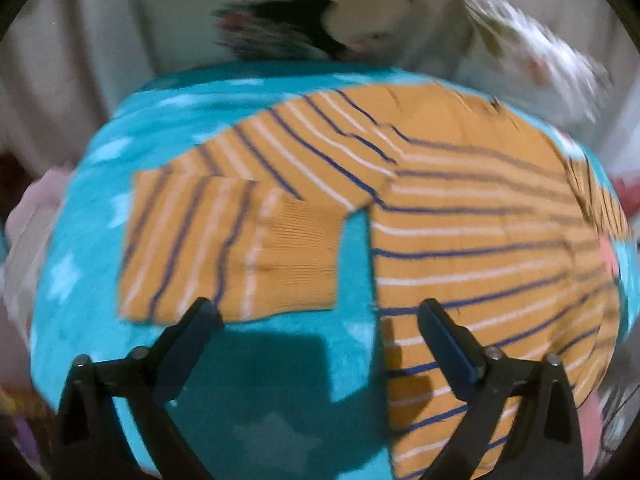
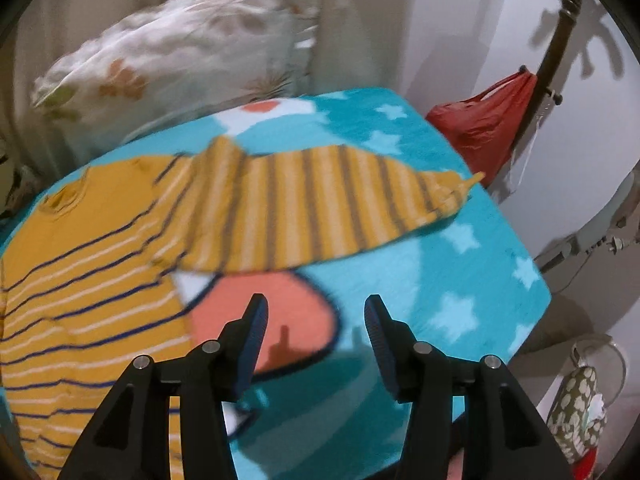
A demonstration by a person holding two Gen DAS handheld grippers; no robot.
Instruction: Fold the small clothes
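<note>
Blanket (image 1: pixel 200 128) comes first, because it is the biggest thing here: it is bright blue with pale stars and it covers the tabletop, with a pink and white shape printed on it in the right view. On top of it lies the little orange sweater (image 1: pixel 480 208), which has thin blue and white stripes. Its body is spread flat, and it fills the right side of the left view. One sleeve (image 1: pixel 224 248) lies bent over on the blanket, just in front of the left tongs (image 1: pixel 316 318). The other sleeve (image 2: pixel 320 208) stretches out toward the far corner of the blanket, past the right tongs (image 2: pixel 316 316). Both tongs are spread wide and hold nothing. They hang over the blanket close to the sweater, and I cannot tell if they touch the cloth. I think the step now is to fold the sleeves in over the body. To do it well, each tongs should go for the end of its own sleeve, nip just the top layer and not the blanket under it, then lift a little and lay the sleeve straight across the body. The stripes help: if they line up, the fold is neat. A flowery pillow (image 2: pixel 172 56) and a red bag (image 2: pixel 488 124) sit behind the tabletop, well out of the way.
</note>
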